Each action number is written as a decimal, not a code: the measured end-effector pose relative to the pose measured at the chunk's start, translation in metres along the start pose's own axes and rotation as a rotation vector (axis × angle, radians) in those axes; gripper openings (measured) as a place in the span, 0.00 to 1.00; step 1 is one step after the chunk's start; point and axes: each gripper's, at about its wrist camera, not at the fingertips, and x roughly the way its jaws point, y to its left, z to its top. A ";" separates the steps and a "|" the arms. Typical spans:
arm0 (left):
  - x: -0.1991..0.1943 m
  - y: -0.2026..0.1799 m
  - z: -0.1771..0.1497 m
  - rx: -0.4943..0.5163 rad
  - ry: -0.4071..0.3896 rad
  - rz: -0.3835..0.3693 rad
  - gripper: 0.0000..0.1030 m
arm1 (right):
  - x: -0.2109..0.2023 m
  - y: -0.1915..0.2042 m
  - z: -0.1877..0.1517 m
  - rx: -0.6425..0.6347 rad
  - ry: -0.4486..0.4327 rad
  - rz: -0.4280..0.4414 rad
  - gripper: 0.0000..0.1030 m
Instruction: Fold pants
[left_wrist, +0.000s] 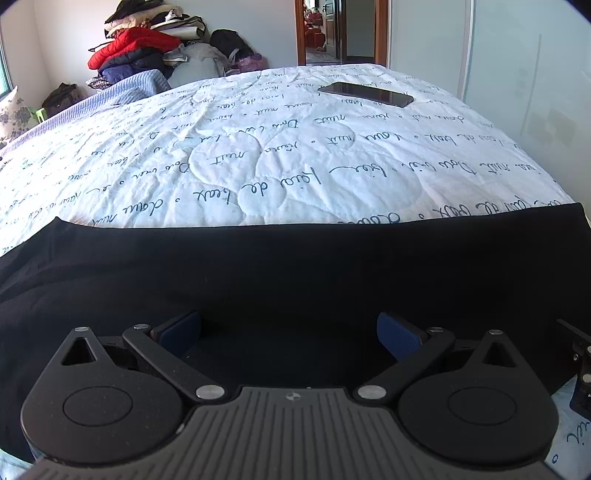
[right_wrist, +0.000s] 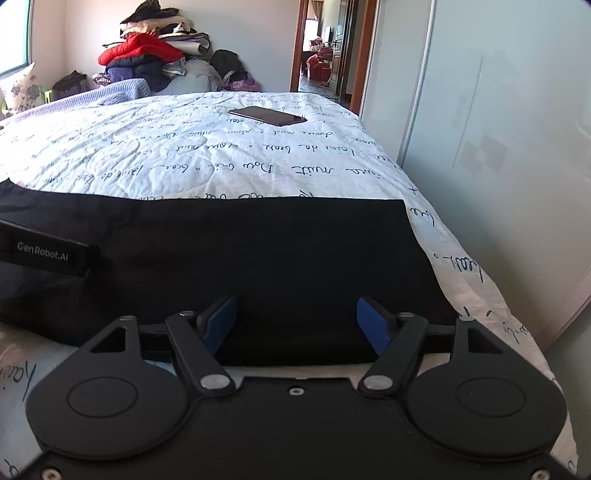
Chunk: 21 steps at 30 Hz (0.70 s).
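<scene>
The bed is big and white with dark writing on it. The pants are black and lie flat across the near side of the bed. Their long way runs from left to right, across both views. The far edge looks straight and neat.

The left gripper sits over the middle of the pants. The right gripper is at the right end, and the near edge of the pants lies just under its fingers. So I think the right hand is closer to an edge it can pick up.

Both sets of fingers stand wide apart. Nothing is held in them. The cloth is under them, not pinched.

A phone lies far up the bed, well away from the pants. A pile of clothes sits by the far wall.

There are no boxes or baskets to see.
</scene>
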 end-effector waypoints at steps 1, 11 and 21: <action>-0.001 0.000 0.000 -0.001 0.002 -0.002 1.00 | -0.001 0.000 -0.001 -0.002 0.001 -0.001 0.71; -0.018 0.007 -0.004 0.013 0.014 -0.042 0.98 | -0.028 -0.011 -0.008 0.057 -0.031 -0.026 0.71; -0.017 -0.006 -0.014 0.077 0.021 -0.081 1.00 | -0.046 -0.063 -0.029 0.355 -0.003 0.033 0.71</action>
